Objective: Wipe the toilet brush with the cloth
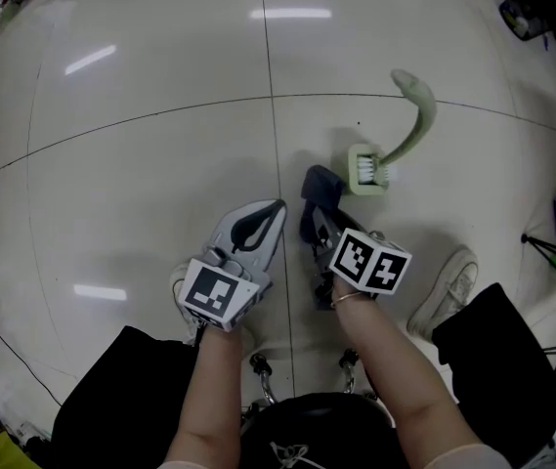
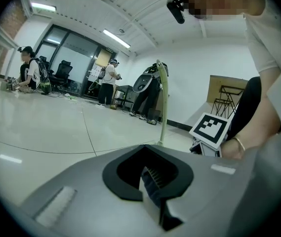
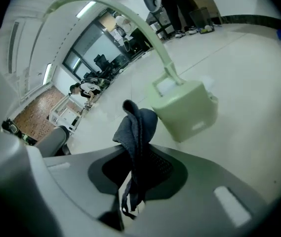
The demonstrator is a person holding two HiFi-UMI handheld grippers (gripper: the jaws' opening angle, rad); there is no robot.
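Underfoot lies a glossy pale tiled floor that mirrors the ceiling strip lights. Beyond both sets of jaws the room opens into a wide hall with a glass partition and people far off. Just ahead of the right gripper a pale green holder stands on the floor. The toilet brush stands upright in it, its curved handle arching up and over. The right jaws are clamped on a dark blue cloth that sticks out past their tips, close to the holder; whether it touches cannot be told. The left gripper has its jaws together with nothing between them, and the brush handle rises ahead, beyond them.
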